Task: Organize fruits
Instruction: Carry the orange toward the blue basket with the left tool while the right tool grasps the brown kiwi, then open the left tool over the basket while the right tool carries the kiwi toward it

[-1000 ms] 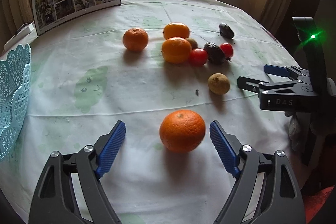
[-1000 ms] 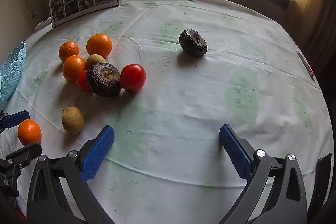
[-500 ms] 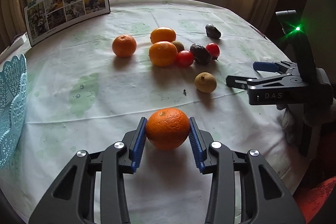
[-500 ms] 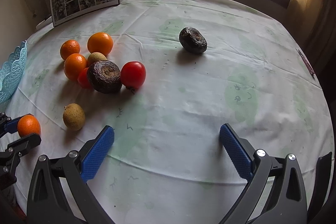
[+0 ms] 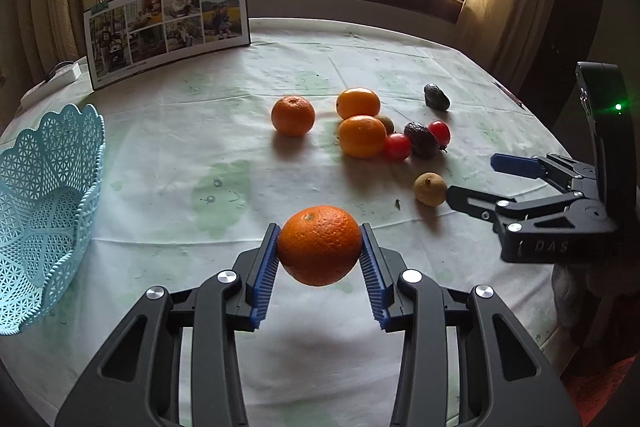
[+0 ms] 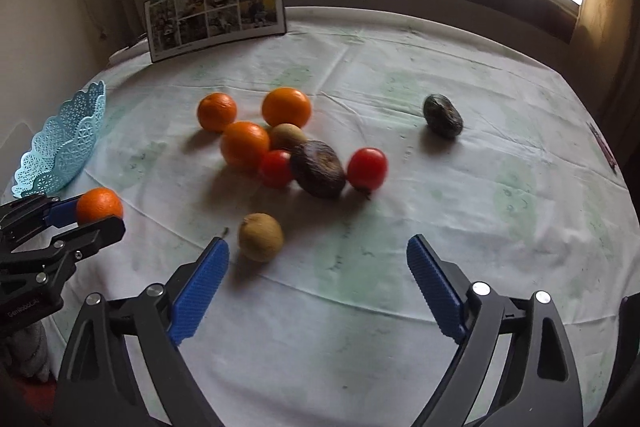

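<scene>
The left gripper (image 5: 320,247) has its blue ribbed pads pinching a held orange (image 5: 319,245) from both sides, and the fruit hangs clear of the tablecloth (image 5: 200,155), with its shadow lying on the cloth beneath the fingers. It is a round, deep orange fruit with pebbled, slightly glossy skin and a small pale stem scar near the top; it fills the whole gap between the pads and bulges above and below them. From the right wrist view the same orange (image 6: 99,205) peeks out between the left gripper's tips at the far left. The right gripper (image 6: 318,267) has its fingers spread wide with nothing between them; a small tan, rough-skinned fruit (image 6: 261,237) sits on the cloth just beyond its left fingertip, near it but apart. Farther ahead of those fingers lies a cluster: three oranges (image 6: 245,143), two red tomatoes (image 6: 367,167), a wrinkled dark brown fruit (image 6: 318,169) between the tomatoes, and a greenish-brown kiwi-like fruit (image 6: 286,135) tucked behind. A second dark wrinkled fruit (image 6: 443,115) lies alone, well ahead of the right finger. A pale blue lattice basket (image 5: 44,211) stands to the left of the left gripper's fingers, well apart from them.
</scene>
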`<state>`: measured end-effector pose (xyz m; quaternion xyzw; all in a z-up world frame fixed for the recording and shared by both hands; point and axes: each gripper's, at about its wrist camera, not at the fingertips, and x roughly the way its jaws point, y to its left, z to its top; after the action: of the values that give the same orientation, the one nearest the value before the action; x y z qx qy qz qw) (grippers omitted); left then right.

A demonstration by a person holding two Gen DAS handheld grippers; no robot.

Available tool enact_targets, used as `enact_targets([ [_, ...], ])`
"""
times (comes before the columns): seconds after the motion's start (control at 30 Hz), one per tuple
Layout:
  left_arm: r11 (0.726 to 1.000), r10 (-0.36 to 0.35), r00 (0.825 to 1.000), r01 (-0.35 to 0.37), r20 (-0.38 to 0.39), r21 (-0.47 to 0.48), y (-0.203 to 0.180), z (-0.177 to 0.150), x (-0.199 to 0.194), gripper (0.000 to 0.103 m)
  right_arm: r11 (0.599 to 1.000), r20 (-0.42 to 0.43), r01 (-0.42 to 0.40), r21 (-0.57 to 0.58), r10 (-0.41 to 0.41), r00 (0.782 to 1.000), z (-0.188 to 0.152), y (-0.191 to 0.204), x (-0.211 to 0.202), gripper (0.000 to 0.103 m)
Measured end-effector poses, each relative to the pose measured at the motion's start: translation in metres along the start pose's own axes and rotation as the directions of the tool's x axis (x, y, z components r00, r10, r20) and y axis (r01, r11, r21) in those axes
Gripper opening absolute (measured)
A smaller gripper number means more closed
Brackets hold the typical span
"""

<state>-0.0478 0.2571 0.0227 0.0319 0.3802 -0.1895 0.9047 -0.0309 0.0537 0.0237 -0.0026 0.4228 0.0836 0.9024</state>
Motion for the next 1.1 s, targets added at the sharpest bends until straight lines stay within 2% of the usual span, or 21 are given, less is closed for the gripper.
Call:
enact_targets([
  [0.07,1.0,0.003,1.0,-0.003,0.007,-0.004,0.002,0.0,-0.002,0.041,1.0,-0.015,-0.017,-0.008,0.017,1.0,0.003,0.01,0.006,0.07],
  [0.1,1.0,0.006,1.0,-0.005,0.011,-0.008,0.004,0.0,-0.003,0.041,1.0,-0.026,-0.028,-0.009,0.027,0.999,0.004,0.014,0.01,0.058],
  [0.17,1.0,0.01,1.0,-0.01,0.02,-0.014,0.007,0.001,-0.006,0.041,0.999,-0.049,-0.04,-0.012,0.039,0.998,0.004,0.02,0.017,0.043],
  [0.23,1.0,0.016,0.999,-0.016,0.03,-0.024,0.012,0.001,-0.009,0.041,0.999,-0.042,-0.022,-0.023,0.021,0.999,0.004,0.024,0.018,0.036],
  [0.27,0.999,0.02,0.999,-0.019,0.034,-0.029,0.014,0.002,-0.01,0.041,0.999,-0.041,-0.017,-0.033,0.015,0.999,0.004,0.027,0.018,0.028],
  [0.57,0.997,0.044,0.997,-0.04,0.065,-0.067,0.03,0.008,-0.016,0.041,1.0,-0.02,-0.013,0.007,0.013,1.0,0.007,0.027,0.015,0.027],
  [0.83,0.991,0.094,0.99,-0.083,0.105,-0.106,0.047,0.016,-0.028,0.041,0.999,0.001,-0.038,0.031,0.038,0.999,0.014,0.032,0.013,0.027],
  [1.1,0.96,0.247,0.954,-0.217,0.169,-0.175,0.082,0.025,-0.048,0.041,0.996,0.035,-0.086,0.012,0.086,0.996,0.027,0.052,0.01,0.027],
])
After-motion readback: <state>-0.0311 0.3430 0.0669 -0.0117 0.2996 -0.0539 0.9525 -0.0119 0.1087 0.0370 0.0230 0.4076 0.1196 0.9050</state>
